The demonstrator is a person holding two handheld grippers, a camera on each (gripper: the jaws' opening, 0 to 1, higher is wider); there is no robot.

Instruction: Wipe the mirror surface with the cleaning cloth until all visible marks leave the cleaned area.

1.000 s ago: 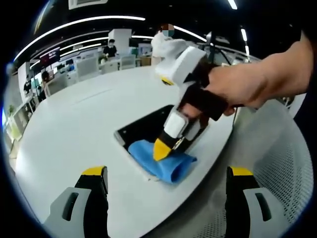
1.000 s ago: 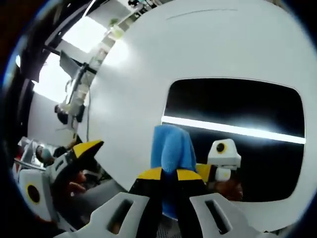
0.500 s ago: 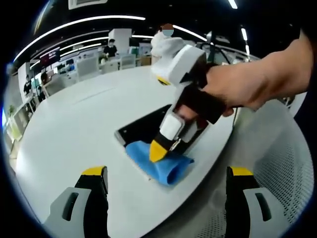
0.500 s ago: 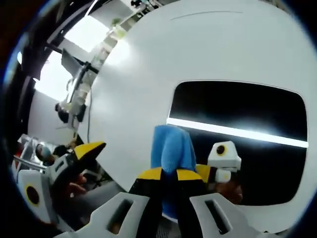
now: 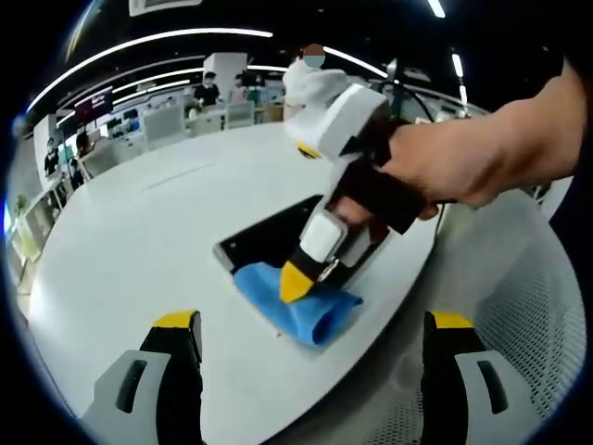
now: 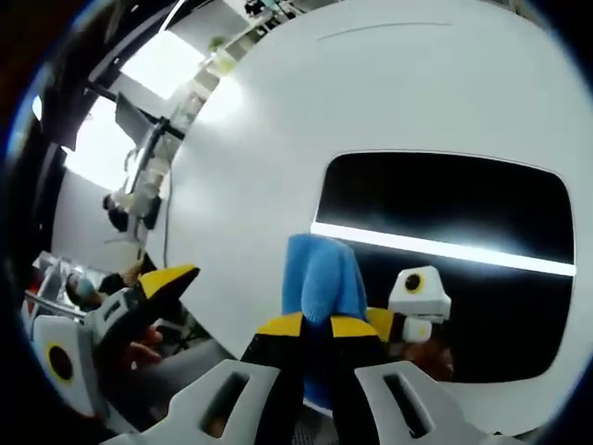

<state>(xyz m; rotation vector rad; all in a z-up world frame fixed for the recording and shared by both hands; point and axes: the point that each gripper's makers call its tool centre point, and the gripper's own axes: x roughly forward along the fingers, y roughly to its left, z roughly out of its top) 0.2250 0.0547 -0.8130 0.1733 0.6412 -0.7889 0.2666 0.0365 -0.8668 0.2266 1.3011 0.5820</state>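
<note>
A dark rectangular mirror [image 6: 445, 232] lies flat on the round white table [image 6: 371, 83], reflecting a bright light strip. My right gripper [image 6: 316, 326] is shut on the blue cleaning cloth [image 6: 321, 276], pressed on the mirror's near left corner. In the left gripper view that same right gripper [image 5: 295, 283], held by a hand [image 5: 463, 158], pins the cloth [image 5: 296, 301] at the mirror's [image 5: 269, 241] near end. My left gripper [image 5: 310, 343] stands open above the table's near edge, nothing between its fingers; it also shows as the left gripper [image 6: 111, 311] low left in the right gripper view.
The white table [image 5: 139, 232] spreads wide to the left and behind the mirror. A perforated white surface [image 5: 519, 278] lies off its right edge. Desks and people stand far behind in the office.
The right gripper slid the cloth a little toward the mirror's near left corner, then held nearly still. The left gripper has not moved.
</note>
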